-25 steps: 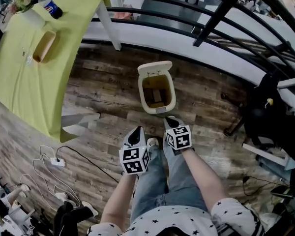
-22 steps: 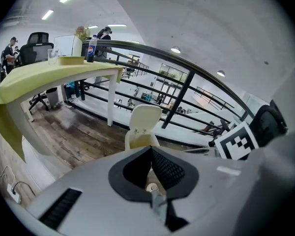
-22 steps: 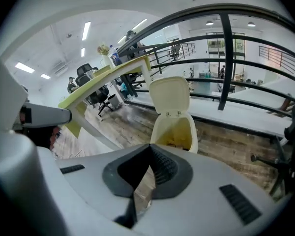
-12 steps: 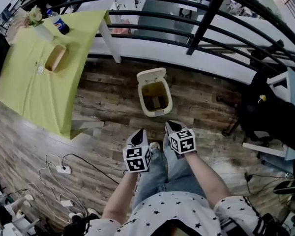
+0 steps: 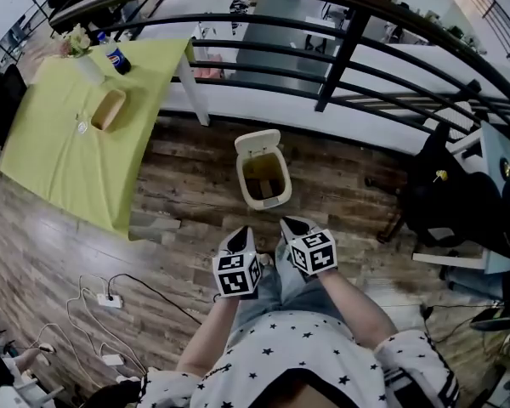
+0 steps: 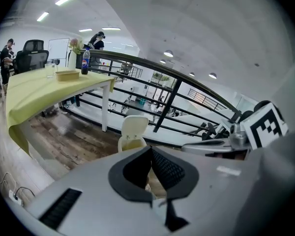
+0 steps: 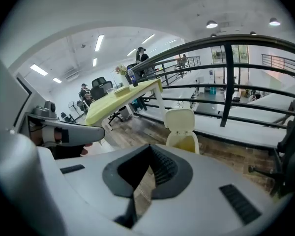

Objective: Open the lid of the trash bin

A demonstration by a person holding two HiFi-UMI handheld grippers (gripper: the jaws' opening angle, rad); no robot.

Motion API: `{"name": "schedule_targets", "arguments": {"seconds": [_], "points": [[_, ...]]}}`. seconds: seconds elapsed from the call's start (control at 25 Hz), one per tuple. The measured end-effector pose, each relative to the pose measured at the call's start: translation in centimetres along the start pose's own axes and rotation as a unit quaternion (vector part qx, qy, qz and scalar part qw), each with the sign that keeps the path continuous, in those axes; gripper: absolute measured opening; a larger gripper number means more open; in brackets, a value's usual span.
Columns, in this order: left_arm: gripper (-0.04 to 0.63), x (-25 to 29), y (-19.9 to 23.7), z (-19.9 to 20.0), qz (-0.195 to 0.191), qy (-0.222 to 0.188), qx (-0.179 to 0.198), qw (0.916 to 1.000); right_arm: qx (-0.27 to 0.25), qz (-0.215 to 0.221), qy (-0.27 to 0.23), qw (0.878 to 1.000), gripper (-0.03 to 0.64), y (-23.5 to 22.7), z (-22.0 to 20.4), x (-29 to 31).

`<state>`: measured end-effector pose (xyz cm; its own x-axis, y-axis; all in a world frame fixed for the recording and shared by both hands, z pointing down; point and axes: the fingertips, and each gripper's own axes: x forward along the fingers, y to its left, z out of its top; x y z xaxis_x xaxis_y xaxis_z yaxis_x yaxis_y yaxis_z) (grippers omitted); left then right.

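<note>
A cream trash bin [image 5: 264, 183] stands on the wooden floor near the railing, its lid [image 5: 257, 141] tipped up and back so the brownish inside shows. In the left gripper view the trash bin [image 6: 132, 133] sits ahead, well beyond the jaws. The right gripper view also has the trash bin [image 7: 183, 132] ahead, lid upright. My left gripper [image 5: 239, 237] and right gripper [image 5: 292, 225] hang side by side above the person's jeans, short of the bin and touching nothing. The left gripper [image 6: 149, 149] and the right gripper [image 7: 148, 146] both have jaw tips met, with nothing held.
A table with a yellow-green cloth [image 5: 64, 147] stands at the left, carrying a bottle [image 5: 116, 59], a tray [image 5: 108, 110] and flowers. A black railing [image 5: 340, 53] runs behind the bin. A black chair [image 5: 446, 195] is at the right. A power strip and cables [image 5: 110, 299] lie lower left.
The head view has pulled up and back, so the bin looks smaller and farther off. Both grippers stay together near the person's legs. The lid remains up.
</note>
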<state>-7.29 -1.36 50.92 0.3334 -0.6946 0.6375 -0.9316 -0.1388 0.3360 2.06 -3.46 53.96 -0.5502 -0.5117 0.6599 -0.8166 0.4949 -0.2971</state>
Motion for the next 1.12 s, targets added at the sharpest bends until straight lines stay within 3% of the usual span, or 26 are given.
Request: {"name": "schedule_targets", "arguments": {"seconds": [0.6,1.12], "points": [[0.012,-3.5,-0.8,3.2,-0.016,-0.019,0.030,0.9992,-0.034,0.005,-0.038,0.999,-0.006,2.7,2.7,-5.1],[0.012,-4.1,-2.0,4.2,-0.028,-0.040,0.053,0.9974,-0.022,-0.008,-0.082,0.996,-0.006,1.7,4.4,-7.5]]}}
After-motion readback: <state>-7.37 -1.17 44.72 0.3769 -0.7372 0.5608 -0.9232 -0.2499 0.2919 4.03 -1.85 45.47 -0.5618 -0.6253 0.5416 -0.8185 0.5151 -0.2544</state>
